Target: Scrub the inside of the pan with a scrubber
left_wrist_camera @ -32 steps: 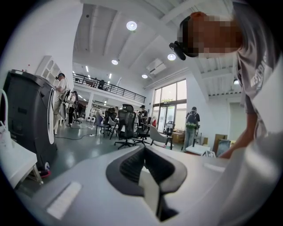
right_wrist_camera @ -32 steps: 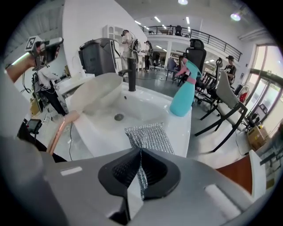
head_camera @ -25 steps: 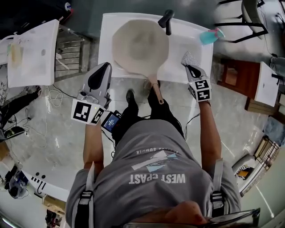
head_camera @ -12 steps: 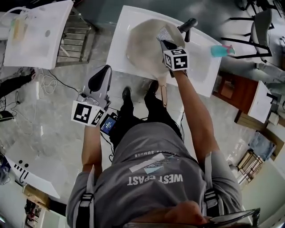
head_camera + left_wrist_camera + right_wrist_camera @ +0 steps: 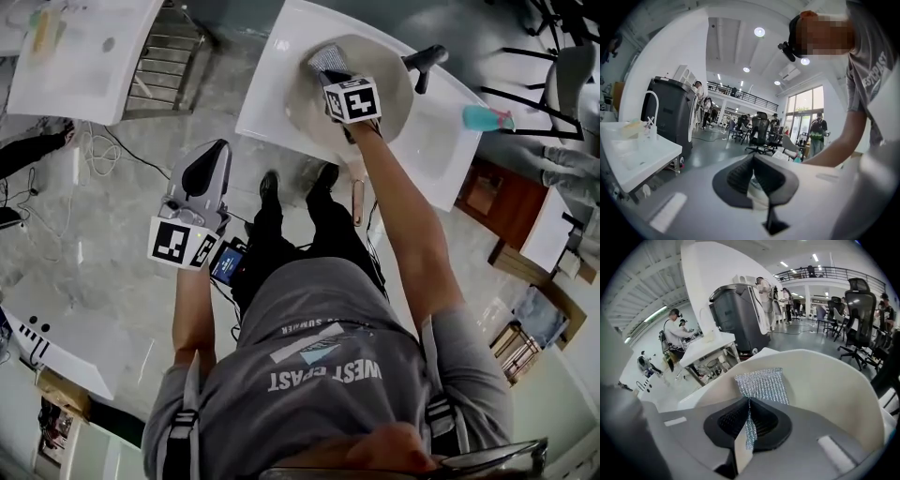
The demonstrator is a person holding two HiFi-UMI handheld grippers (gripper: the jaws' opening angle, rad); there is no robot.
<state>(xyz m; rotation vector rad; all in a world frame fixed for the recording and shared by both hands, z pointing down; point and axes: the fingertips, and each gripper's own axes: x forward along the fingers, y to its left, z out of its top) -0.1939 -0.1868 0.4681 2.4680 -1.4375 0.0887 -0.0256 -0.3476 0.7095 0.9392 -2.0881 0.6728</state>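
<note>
Silvery scrubber (image 5: 761, 385), pinched by right claw (image 5: 749, 404), is inside pan (image 5: 834, 380) rim; left claw (image 5: 753, 160) closed.

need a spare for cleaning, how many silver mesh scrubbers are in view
1. The silver mesh scrubber sits pinched in the right gripper, over the round beige pan. Others may be hidden.

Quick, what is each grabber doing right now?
Left gripper: closed, holding nothing.
Right gripper: closed on the silver mesh scrubber, over the pan.
</note>
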